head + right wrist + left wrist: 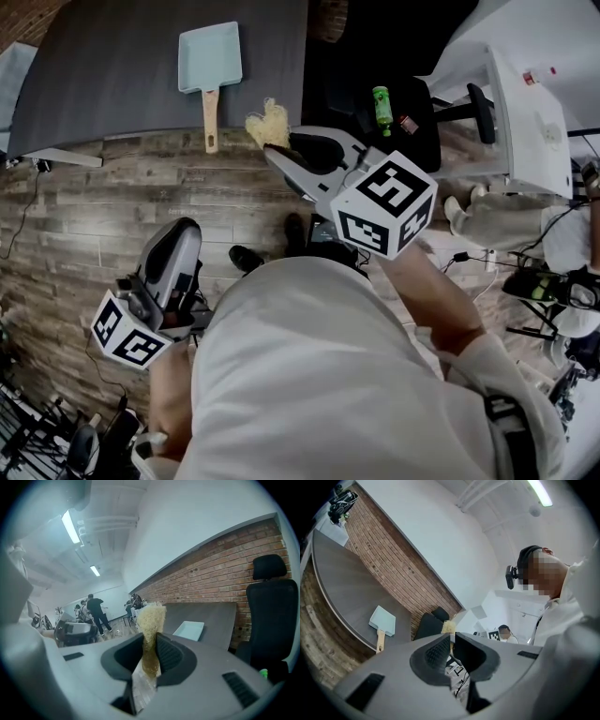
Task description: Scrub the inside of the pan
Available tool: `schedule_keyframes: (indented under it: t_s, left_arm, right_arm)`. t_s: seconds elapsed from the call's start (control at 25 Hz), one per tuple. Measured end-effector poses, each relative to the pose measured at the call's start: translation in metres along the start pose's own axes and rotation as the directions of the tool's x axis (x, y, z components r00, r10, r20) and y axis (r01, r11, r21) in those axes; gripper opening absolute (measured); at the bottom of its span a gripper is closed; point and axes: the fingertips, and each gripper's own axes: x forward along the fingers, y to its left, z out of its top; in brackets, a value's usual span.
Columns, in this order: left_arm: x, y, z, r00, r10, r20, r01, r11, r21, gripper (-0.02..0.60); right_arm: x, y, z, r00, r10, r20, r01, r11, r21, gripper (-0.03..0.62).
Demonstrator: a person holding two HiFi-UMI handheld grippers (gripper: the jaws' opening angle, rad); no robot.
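A light-blue square pan (210,58) with a wooden handle lies flat on the grey table (103,75), well ahead of both grippers. My right gripper (279,150) is raised in front of the table edge and shut on a pale yellow fibrous scrubber (269,124). In the right gripper view the scrubber (151,620) sticks up from between the pads of that gripper (151,651), with the pan (189,630) beyond. My left gripper (185,230) hangs low at the left over the floor, away from the table. Its jaws (452,646) are shut with nothing between them. The pan (383,620) shows far off.
A black office chair (375,103) with a green bottle (382,110) on its seat stands right of the table. A white desk (534,112) and cables lie at the right. Wood-plank floor (112,206) spreads below. Several people (97,611) stand far back; a brick wall (220,573) runs behind the table.
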Motion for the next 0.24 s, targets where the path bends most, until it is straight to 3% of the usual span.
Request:
schedule_keyframes:
  t_s: [0.24]
  left_arm:
    - [-0.004,-0.001,-0.002,1.0,-0.01,-0.001,0.01,1.0,0.0,0.04]
  right_arm:
    - [0.001,0.013,-0.005,1.0,0.017,-0.004,-0.017,1.0,0.005,0.083]
